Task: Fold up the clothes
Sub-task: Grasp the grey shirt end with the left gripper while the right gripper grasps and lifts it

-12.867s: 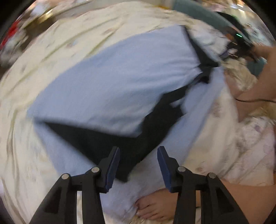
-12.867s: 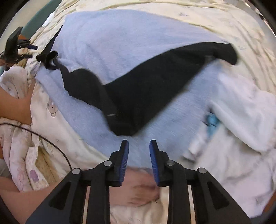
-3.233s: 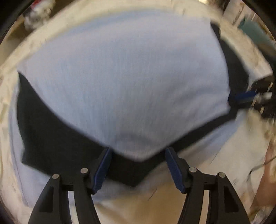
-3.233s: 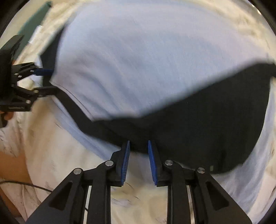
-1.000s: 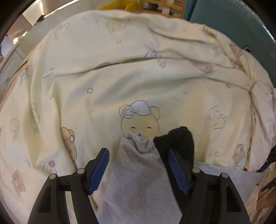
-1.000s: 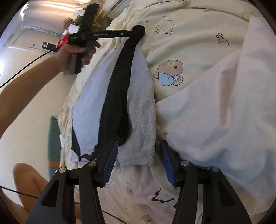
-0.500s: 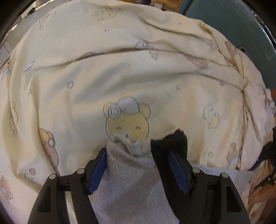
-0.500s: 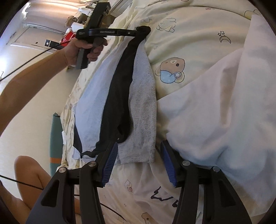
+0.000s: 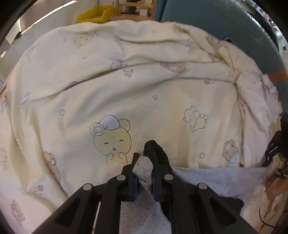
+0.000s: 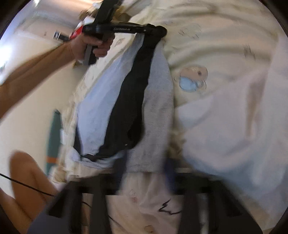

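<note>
A grey, light blue and black garment [image 10: 136, 108] lies stretched in a long strip on the cream bear-print bedsheet [image 9: 126, 81]. My left gripper [image 9: 144, 167] is shut on the garment's far end, a bunch of grey and black cloth [image 9: 146, 162]; it also shows in the right wrist view [image 10: 158, 31], held by a hand. My right gripper [image 10: 145, 169] is blurred and open, its fingers on either side of the garment's near grey edge.
A white cloth [image 10: 234, 126] lies heaped to the right of the garment. A teal panel [image 9: 216, 23] and a yellow bin [image 9: 95, 15] stand beyond the bed. A bare knee [image 10: 27, 176] and a cable are at lower left in the right wrist view.
My left gripper has closed on the garment's end, which lay between open fingers before. The right gripper is moving, and its view is now blurred.
</note>
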Demonstrator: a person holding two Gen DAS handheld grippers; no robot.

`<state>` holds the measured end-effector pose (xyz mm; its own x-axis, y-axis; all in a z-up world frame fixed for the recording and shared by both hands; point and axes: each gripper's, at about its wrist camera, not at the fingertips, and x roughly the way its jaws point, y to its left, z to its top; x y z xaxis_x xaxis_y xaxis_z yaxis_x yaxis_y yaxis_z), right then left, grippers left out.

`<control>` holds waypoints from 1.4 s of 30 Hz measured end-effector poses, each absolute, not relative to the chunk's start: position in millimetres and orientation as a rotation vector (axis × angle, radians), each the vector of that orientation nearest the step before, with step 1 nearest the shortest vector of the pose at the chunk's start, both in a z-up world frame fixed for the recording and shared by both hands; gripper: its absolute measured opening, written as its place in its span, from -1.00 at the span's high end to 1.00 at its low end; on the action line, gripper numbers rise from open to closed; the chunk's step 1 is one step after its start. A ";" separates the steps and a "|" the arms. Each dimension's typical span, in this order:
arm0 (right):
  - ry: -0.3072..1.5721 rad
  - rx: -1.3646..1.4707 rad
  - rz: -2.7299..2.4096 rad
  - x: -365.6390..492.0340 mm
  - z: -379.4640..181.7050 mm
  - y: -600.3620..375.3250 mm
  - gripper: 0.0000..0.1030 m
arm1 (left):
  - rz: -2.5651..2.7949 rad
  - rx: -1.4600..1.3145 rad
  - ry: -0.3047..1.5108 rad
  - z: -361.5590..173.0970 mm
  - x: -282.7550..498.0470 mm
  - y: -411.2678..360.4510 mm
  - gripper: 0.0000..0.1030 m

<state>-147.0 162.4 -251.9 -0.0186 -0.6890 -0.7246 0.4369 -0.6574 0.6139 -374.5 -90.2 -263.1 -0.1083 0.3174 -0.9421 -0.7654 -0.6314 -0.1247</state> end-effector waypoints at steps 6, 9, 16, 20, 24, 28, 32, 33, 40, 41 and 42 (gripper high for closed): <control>-0.171 1.427 -1.836 -139.5 -233.0 149.4 0.92 | 1.856 -1.353 0.533 -237.9 -367.6 -102.9 0.79; -0.096 1.365 -1.814 -137.1 -199.3 130.3 0.92 | 1.869 -1.344 0.543 -223.5 -358.0 -116.0 0.80; 0.089 1.260 -1.739 -131.3 -131.5 74.7 0.92 | 1.938 -1.303 0.549 -175.7 -332.1 -170.7 0.79; 0.237 1.228 -1.686 -117.9 -103.6 31.8 0.92 | 2.027 -1.274 0.506 -150.0 -306.8 -220.2 0.79; 0.323 1.250 -1.668 -109.0 -89.7 12.9 0.92 | 2.115 -1.235 0.427 -131.6 -283.4 -257.2 0.79; 0.363 1.258 -1.626 -105.0 -75.0 -7.3 0.92 | 2.151 -1.209 0.403 -121.0 -266.1 -279.6 0.79; 0.405 1.225 -1.550 -84.5 -56.4 -50.3 0.92 | 2.209 -1.156 0.376 -108.5 -244.2 -313.1 0.78; 0.417 1.212 -1.523 -77.2 -52.5 -61.7 0.92 | 2.221 -1.137 0.366 -104.6 -237.5 -322.6 0.78; 0.441 1.145 -1.360 -16.6 -46.9 -161.3 0.92 | 2.285 -1.132 0.360 -105.3 -180.3 -411.0 0.75; 0.436 1.136 -1.339 -8.2 -48.7 -176.8 0.92 | 2.301 -1.146 0.348 -108.3 -170.6 -429.0 0.75; 0.427 1.133 -1.322 -2.4 -50.5 -187.7 0.92 | 2.317 -1.159 0.337 -111.4 -160.9 -446.9 0.75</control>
<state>-2.4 -187.7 -50.5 0.2676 -0.5359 -0.8007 0.9029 -0.1507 0.4026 -160.9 -446.9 -111.4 -0.4963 0.3413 -0.7983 -0.5546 -0.8321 -0.0110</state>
